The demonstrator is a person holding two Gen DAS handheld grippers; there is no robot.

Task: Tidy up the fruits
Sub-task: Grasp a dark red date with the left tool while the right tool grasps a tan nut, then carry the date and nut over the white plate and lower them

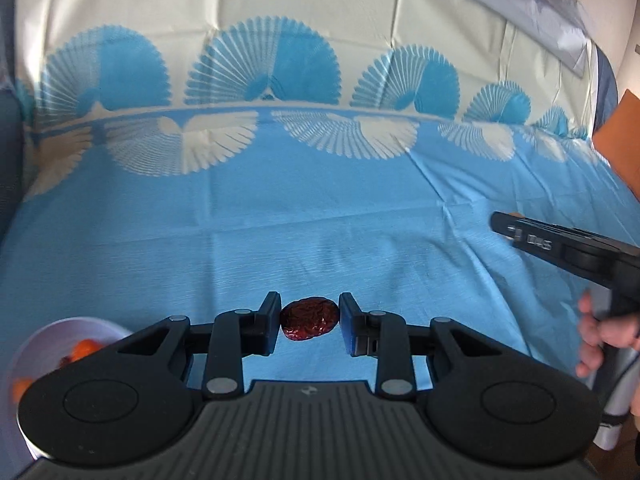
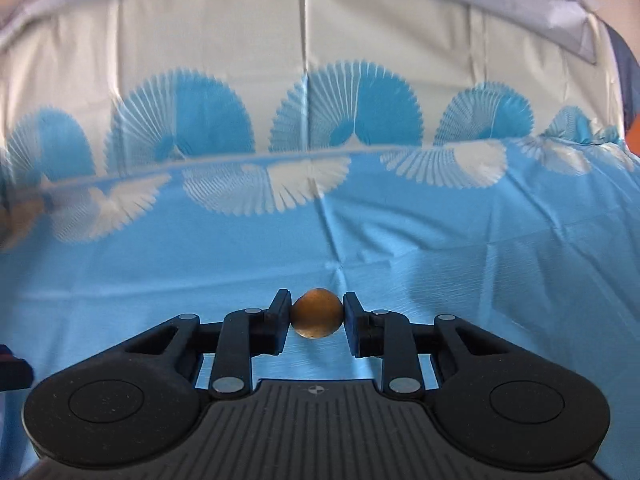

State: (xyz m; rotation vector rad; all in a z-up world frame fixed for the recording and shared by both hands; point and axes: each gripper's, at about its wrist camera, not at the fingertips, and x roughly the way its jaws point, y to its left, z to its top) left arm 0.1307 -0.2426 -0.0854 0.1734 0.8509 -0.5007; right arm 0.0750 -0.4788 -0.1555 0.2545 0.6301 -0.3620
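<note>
A wrinkled dark red jujube hangs above the blue cloth, pinched from both sides by my left gripper, which is shut on it. A round brown-orange fruit, smooth and ball-shaped, is clamped between the pads of my right gripper, also lifted off the cloth. In the left wrist view the right gripper reaches in from the right edge, side on, held by a hand.
A white bowl with orange and red fruits in it sits at the lower left, partly hidden behind the left gripper's body. A blue and white fan-patterned cloth covers the surface. An orange object lies at the far right.
</note>
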